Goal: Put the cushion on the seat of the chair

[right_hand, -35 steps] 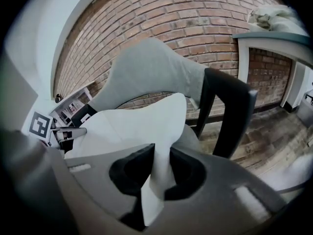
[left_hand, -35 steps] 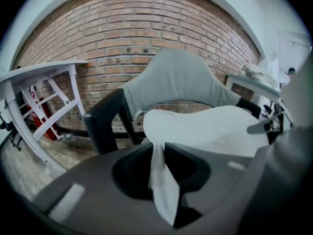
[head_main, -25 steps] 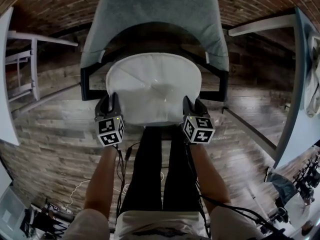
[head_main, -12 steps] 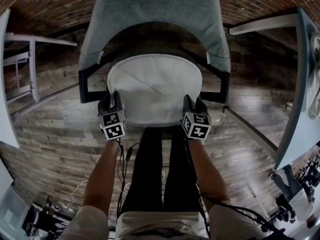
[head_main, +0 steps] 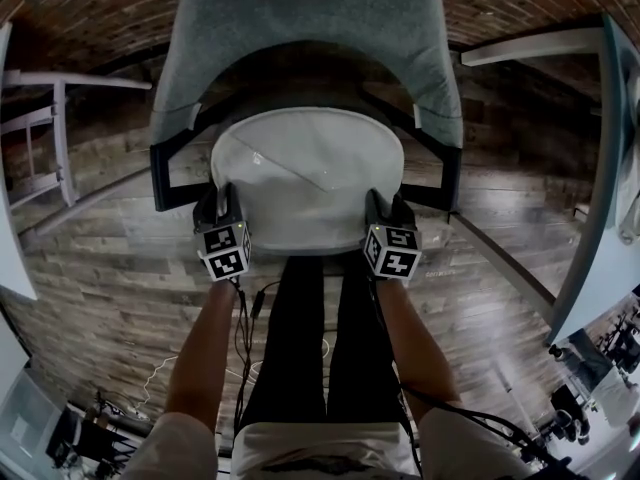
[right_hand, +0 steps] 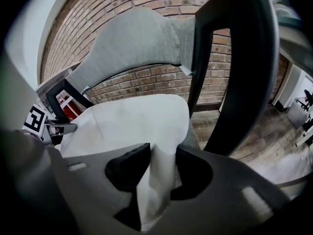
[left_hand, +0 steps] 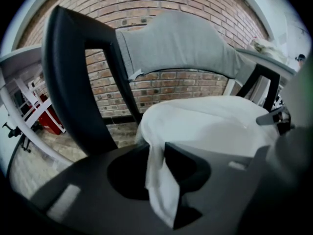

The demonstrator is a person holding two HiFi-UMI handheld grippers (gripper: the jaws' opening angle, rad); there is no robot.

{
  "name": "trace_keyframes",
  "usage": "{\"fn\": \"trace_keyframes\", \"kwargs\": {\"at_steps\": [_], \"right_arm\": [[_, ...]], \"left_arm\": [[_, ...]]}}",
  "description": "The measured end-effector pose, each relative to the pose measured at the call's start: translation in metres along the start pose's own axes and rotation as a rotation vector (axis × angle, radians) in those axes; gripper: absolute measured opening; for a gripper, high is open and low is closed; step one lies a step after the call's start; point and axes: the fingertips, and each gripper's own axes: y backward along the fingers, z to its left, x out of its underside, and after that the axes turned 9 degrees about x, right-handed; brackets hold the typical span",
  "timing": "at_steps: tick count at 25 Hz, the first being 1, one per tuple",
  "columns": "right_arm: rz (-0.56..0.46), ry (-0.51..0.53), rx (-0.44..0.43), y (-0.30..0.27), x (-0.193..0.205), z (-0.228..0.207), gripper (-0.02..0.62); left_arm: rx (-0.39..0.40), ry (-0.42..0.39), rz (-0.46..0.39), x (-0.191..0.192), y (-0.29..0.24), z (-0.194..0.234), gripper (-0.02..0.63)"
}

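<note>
The white round cushion (head_main: pixel 305 173) lies on the seat of the chair (head_main: pixel 300 28), which has a grey padded back and a black frame. My left gripper (head_main: pixel 222 200) is at the cushion's front left edge, shut on a fold of the cover (left_hand: pixel 157 180). My right gripper (head_main: pixel 385 202) is at the front right edge. Its jaws are opening, and the cover's fold (right_hand: pixel 157 180) hangs loosely between them. In both gripper views the cushion (left_hand: pixel 210 126) (right_hand: pixel 127 121) spreads flat ahead under the chair back.
A black armrest (left_hand: pixel 73 82) stands close on the left and another one (right_hand: pixel 239 67) on the right. White tables (head_main: pixel 600 198) flank the chair, and a white frame (head_main: pixel 45 138) stands at the left. There is a brick wall behind and a wood floor below. My legs are at the seat's front.
Both grippers and the cushion's front edge have sunk a little toward the seat. The cushion now lies flatter.
</note>
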Motion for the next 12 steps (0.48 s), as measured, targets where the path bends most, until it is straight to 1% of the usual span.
{"fn": "trace_keyframes", "kwargs": {"at_steps": [3,6,8,9,12], "right_arm": [[0.003,-0.018,0.021,0.002,-0.001,-0.002,0.141],[-0.009,-0.060,0.034,0.007,-0.004,-0.008,0.169],[-0.009,-0.092,0.041,0.013,-0.003,-0.013,0.220],[-0.007,-0.099,0.041,0.015,-0.003,-0.014,0.229],[-0.015,-0.087,0.053,0.021,-0.008,-0.021,0.233]], "left_arm": [[-0.005,0.001,0.019,-0.001,0.002,0.001,0.072],[-0.021,0.019,0.023,-0.002,0.005,0.003,0.097],[-0.023,0.029,0.030,0.000,0.009,0.006,0.128],[-0.021,0.032,0.034,0.001,0.011,0.006,0.140],[-0.015,0.031,0.032,0.000,0.016,0.004,0.140]]}}
